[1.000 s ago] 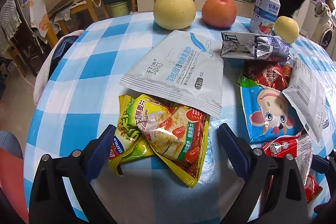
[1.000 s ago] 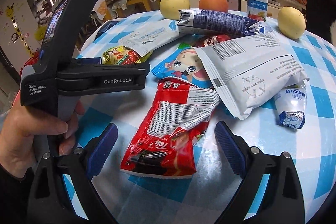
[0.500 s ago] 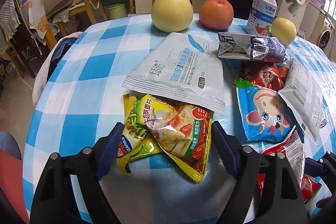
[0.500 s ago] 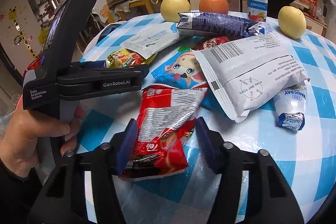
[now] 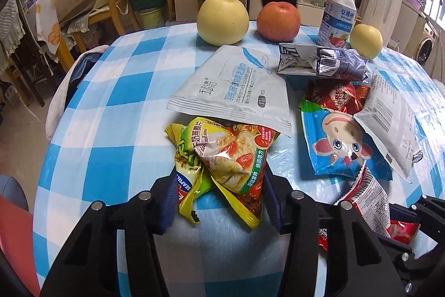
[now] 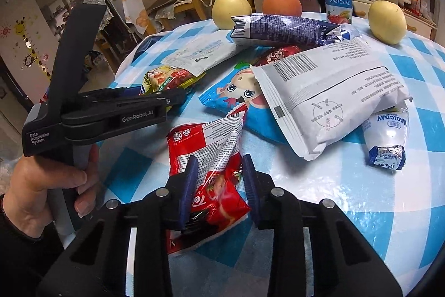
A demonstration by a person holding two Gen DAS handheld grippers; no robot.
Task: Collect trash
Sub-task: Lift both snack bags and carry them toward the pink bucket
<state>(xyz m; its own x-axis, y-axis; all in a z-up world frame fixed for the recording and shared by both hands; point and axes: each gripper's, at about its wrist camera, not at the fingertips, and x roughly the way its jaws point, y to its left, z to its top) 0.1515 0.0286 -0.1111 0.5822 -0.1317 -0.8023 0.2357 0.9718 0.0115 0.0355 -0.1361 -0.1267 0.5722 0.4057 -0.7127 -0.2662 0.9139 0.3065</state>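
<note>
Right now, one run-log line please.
left hand-held gripper: closing on yellow crinkled snack wrapper | right hand-held gripper: closing on red foil snack wrapper

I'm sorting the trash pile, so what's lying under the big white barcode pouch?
Under the white barcode pouch lie the blue cartoon wrapper, a red packet and a small Magicday bottle. Their covered parts are hidden.

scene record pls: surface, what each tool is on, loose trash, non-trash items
surface: round table with blue-white checked cloth
left tool: jaws closing on yellow-green snack bags, pads at their sides
right tool: jaws closing on red wrapper, wrapper crumpled between pads
loose trash: white pouch, dark blue carton, cartoon bag, white barcode bag, small bottle lying down
non-trash: three fruits at far edge, upright yogurt bottle
</note>
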